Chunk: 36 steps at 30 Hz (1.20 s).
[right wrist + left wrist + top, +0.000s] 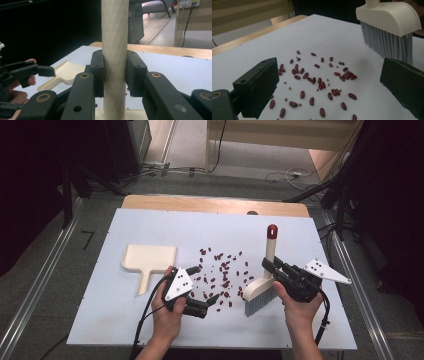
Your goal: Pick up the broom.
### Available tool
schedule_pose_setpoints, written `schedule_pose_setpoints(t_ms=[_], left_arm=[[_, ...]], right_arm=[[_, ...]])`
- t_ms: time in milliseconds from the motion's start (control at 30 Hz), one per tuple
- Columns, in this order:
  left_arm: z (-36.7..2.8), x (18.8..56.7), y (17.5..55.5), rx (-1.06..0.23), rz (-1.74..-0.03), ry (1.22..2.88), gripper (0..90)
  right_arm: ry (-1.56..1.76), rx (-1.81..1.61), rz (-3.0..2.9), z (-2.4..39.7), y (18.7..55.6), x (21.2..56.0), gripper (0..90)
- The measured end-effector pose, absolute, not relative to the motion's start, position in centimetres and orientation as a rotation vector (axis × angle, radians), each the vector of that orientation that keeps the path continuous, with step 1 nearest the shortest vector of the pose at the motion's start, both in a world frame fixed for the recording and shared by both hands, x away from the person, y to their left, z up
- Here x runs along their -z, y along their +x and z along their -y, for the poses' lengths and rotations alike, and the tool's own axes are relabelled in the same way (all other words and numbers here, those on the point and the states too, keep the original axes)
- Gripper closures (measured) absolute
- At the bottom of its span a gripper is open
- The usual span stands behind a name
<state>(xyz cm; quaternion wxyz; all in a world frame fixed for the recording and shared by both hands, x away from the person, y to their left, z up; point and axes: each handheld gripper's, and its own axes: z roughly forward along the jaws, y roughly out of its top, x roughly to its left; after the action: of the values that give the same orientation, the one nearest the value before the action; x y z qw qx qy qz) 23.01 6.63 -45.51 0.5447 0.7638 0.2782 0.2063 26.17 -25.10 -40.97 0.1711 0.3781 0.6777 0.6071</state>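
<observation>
A person is getting ready to sweep scattered red beans (220, 272) at the middle of the white table (310, 330). The right gripper (270, 265) is clamped on the handle of a cream hand brush (260, 295) with grey bristles, upright at the beans' right. The left gripper (212, 285) hovers empty, jaws apart. Next it likely must fetch the cream dustpan (149, 260), lying left.

You hold a cream plastic brush (264, 282) with grey bristles and a red-capped handle. Dark red beans (220, 272) dot the pale blue tabletop (300, 235); a cream dustpan (148, 260) lies left.
</observation>
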Motion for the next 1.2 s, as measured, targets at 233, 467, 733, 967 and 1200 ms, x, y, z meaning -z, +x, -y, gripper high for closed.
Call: schedule_pose_setpoints(t_ms=[233, 467, 733, 967, 1200], left_arm=[[-4.4, 45.5, 22.9, -0.436, -0.602, 1.834, 2.0], [-3.6, 45.2, 22.4, -0.414, -0.583, 1.802, 2.0], [-2.9, 45.3, 21.9, -0.369, -0.549, 1.819, 2.1], [-2.6, 45.1, 21.6, -0.320, -0.543, 1.814, 2.1], [-1.5, 45.0, 21.5, -0.281, -0.578, 1.835, 6.6]], right_arm=[[1.061, -1.728, -1.945, 24.5, 26.1, 41.3, 68.8], [1.050, -1.719, -1.957, 23.7, 25.9, 41.3, 68.8], [1.032, -1.705, -1.982, 22.6, 25.6, 41.3, 68.8], [1.011, -1.691, -2.001, 21.6, 25.4, 41.5, 68.8], [0.994, -1.697, -2.005, 21.1, 25.0, 41.3, 68.8]])
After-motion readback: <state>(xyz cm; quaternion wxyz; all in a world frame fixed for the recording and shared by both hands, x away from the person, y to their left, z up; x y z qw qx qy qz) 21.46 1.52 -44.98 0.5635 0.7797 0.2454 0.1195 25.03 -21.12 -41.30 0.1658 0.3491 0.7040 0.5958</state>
